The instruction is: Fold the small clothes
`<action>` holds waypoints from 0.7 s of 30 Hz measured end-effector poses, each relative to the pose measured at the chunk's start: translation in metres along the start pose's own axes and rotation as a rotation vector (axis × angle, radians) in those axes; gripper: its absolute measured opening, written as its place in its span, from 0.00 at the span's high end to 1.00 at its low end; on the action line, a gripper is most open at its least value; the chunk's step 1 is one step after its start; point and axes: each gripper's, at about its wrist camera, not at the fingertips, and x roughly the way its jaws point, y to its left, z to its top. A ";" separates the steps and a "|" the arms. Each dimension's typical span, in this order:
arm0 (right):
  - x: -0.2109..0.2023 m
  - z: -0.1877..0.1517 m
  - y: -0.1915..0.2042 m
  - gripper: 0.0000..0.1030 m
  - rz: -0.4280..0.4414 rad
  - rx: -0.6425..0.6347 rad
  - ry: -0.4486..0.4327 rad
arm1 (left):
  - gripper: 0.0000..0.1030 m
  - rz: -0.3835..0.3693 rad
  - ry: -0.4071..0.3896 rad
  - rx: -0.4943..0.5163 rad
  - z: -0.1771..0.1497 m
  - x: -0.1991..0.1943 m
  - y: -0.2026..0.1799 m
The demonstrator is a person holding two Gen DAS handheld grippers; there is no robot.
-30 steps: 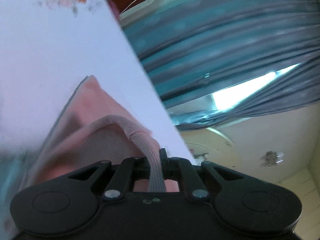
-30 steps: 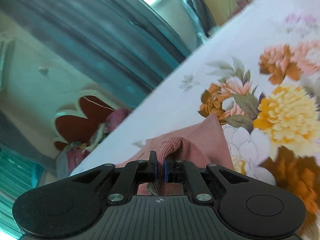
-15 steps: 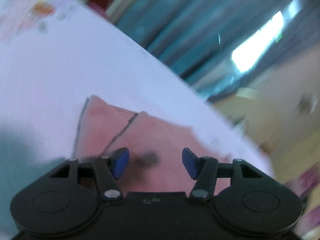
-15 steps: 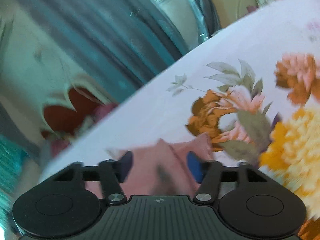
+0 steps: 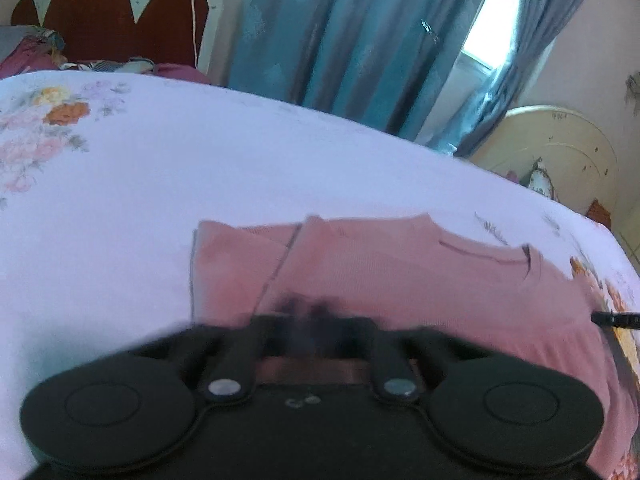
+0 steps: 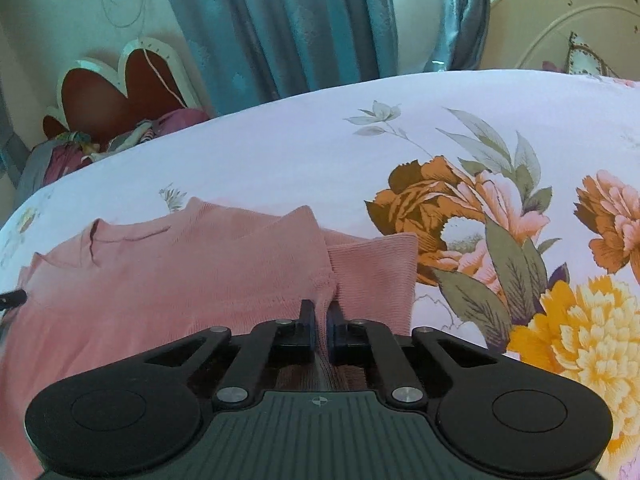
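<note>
Both tools let go of the pink garment [image 6: 168, 280], spread wide, then closed again. The right tool [image 6: 319, 330] pinched a fresh ridge of its knit; the left tool [image 5: 308, 312] shut blurred over it. Both views levelled out.

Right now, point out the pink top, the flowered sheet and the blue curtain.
pink top [image 6: 200, 280]: right wrist view, on its flat body.
flowered sheet [image 6: 280, 152]: right wrist view, on a plain white patch.
blue curtain [image 5: 340, 32]: left wrist view, on its middle folds.

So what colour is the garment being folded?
Dusty pink garment, ribbed knit; clearest in the right wrist view.
</note>
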 end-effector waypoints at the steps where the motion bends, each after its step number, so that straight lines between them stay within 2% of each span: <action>1: -0.005 0.001 -0.001 0.97 -0.005 0.008 0.001 | 1.00 0.002 -0.016 -0.014 0.001 -0.001 0.003; 3: -0.011 0.000 -0.002 0.97 -0.015 0.021 0.003 | 0.99 0.017 0.003 -0.009 0.001 0.000 0.007; 5: -0.010 -0.002 -0.004 0.96 -0.009 0.041 0.016 | 0.96 -0.010 0.010 -0.042 -0.001 0.000 0.014; 6: -0.012 -0.002 -0.006 0.93 0.007 0.072 0.018 | 0.76 -0.031 0.015 -0.071 -0.001 -0.005 0.016; 7: -0.017 -0.002 -0.008 0.78 0.034 0.095 0.023 | 0.66 -0.063 0.007 -0.086 -0.002 -0.012 0.016; 8: -0.025 -0.003 -0.010 0.59 0.069 0.112 0.017 | 0.45 -0.085 -0.017 -0.087 -0.004 -0.024 0.015; 9: -0.036 -0.007 -0.012 0.56 0.090 0.118 0.001 | 0.35 -0.087 -0.051 -0.073 -0.009 -0.038 0.012; 10: -0.046 -0.012 -0.014 0.56 0.114 0.120 0.003 | 0.36 -0.089 -0.067 -0.058 -0.015 -0.050 0.010; 12: -0.064 -0.027 -0.019 0.57 0.163 0.139 0.016 | 0.45 -0.122 -0.043 -0.070 -0.029 -0.067 0.012; 15: -0.086 -0.054 -0.024 0.58 0.218 0.152 0.043 | 0.47 -0.108 -0.008 -0.060 -0.054 -0.089 0.013; 18: -0.101 -0.078 -0.030 0.60 0.233 0.177 0.063 | 0.48 -0.101 0.006 -0.079 -0.076 -0.108 0.017; 21: -0.112 -0.096 -0.031 0.72 0.257 0.189 0.075 | 0.54 -0.103 0.034 -0.102 -0.087 -0.114 0.020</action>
